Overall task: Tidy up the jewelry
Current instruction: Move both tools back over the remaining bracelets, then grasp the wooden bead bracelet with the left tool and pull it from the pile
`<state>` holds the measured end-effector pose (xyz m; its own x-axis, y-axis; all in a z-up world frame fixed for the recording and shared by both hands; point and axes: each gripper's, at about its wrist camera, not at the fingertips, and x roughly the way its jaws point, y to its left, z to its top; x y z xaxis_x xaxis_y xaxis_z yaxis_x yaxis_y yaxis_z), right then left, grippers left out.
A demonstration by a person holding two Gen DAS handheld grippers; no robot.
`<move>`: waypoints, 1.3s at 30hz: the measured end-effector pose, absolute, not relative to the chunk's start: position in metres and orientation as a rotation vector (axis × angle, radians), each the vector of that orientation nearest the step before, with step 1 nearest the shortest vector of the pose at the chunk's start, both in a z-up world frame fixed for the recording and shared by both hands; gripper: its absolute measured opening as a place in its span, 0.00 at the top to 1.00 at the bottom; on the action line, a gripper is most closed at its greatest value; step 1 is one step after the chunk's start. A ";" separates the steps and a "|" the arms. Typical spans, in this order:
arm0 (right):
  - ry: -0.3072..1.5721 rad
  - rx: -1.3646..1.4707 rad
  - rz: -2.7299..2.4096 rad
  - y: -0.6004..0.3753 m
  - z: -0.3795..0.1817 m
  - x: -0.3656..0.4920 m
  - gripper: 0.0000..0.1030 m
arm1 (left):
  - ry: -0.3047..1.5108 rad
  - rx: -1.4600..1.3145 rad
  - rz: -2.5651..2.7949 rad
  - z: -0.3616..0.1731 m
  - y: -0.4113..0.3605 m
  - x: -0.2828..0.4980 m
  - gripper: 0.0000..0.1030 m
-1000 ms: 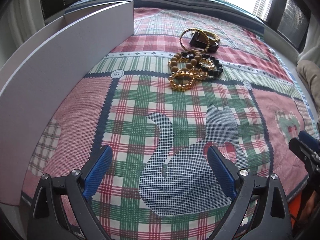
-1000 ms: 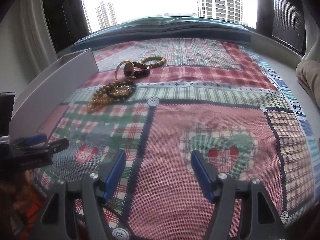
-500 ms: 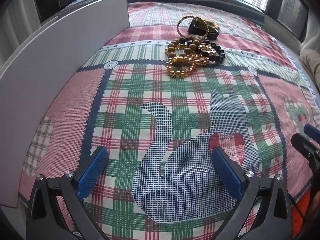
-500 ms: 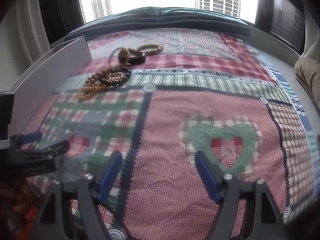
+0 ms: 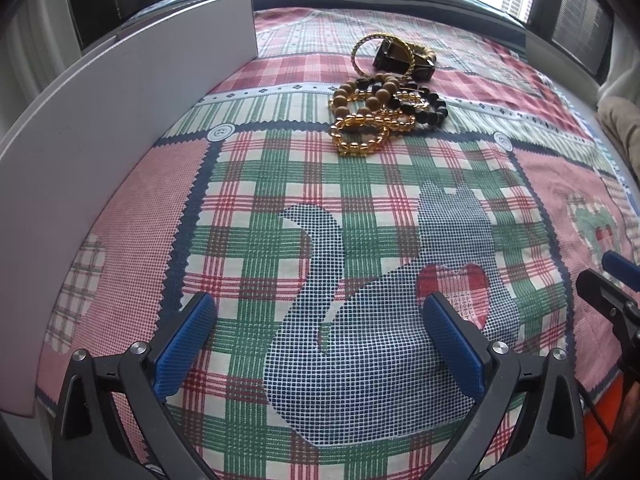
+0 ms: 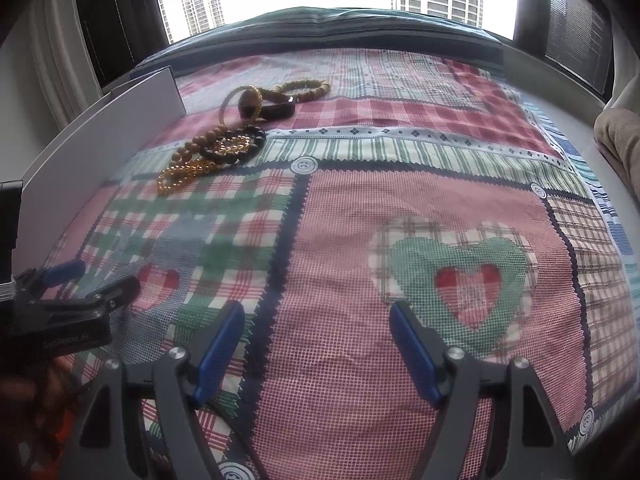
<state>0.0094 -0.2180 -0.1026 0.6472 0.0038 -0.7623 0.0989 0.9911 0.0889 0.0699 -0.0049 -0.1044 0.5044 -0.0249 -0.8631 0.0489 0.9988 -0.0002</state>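
Observation:
A heap of jewelry point(image 5: 384, 96) lies on the plaid patchwork cloth point(image 5: 280, 208), far ahead of both grippers. It holds an amber bead bracelet point(image 5: 358, 136), wooden and black bead bracelets and a thin gold bangle point(image 5: 382, 54) leaning on a dark piece. My left gripper point(image 5: 320, 344) hovers open over the grey cat patch with nothing between its blue pads. My right gripper point(image 6: 316, 348) is open and empty above a pink patch, with the heap point(image 6: 224, 140) to its far left. Each gripper shows at the edge of the other's view.
A long white box wall point(image 5: 120, 120) runs along the cloth's left side, close to the jewelry; it also shows in the right wrist view point(image 6: 100, 148). A window with towers lies beyond the far edge. A beige sleeve point(image 6: 620, 140) is at the right.
Both pairs of jaws have spread a little wider. Both views have tipped slightly downward, and the jewelry heap has not moved.

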 end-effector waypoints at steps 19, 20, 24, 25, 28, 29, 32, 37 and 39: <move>0.850 0.166 -0.036 -0.224 -0.094 0.008 0.26 | 0.884 0.150 -0.324 -0.062 -0.045 0.191 0.20; 0.848 0.166 -0.036 -0.224 -0.093 0.007 0.26 | 0.892 0.162 -0.327 -0.067 -0.048 0.199 0.25; 0.848 0.168 -0.037 -0.225 -0.094 0.002 0.26 | 0.920 0.148 -0.350 -0.078 -0.050 0.215 0.54; 0.853 0.169 -0.036 -0.225 -0.096 0.002 0.26 | 0.945 0.125 -0.358 -0.081 -0.048 0.218 0.78; 0.867 0.176 -0.033 -0.227 -0.101 0.000 0.26 | 0.967 0.038 -0.367 -0.082 -0.035 0.216 0.90; 0.869 0.178 -0.033 -0.227 -0.102 -0.001 0.26 | 0.966 0.013 -0.369 -0.080 -0.030 0.213 0.90; 0.866 0.181 -0.034 -0.229 -0.102 -0.001 0.26 | 0.949 -0.038 -0.369 -0.071 -0.017 0.201 0.90; 0.867 0.179 -0.037 -0.228 -0.103 -0.001 0.26 | 0.918 -0.096 -0.376 -0.052 0.012 0.173 0.90; 0.874 0.177 -0.036 -0.228 -0.104 0.000 0.26 | 0.911 -0.112 -0.376 -0.047 0.022 0.162 0.90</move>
<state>-0.0001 -0.2276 -0.1035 0.6423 0.0408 -0.7653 0.1041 0.9847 0.1398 0.1617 0.0224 -0.0468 0.5527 -0.3646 -0.7494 0.2703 0.9290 -0.2526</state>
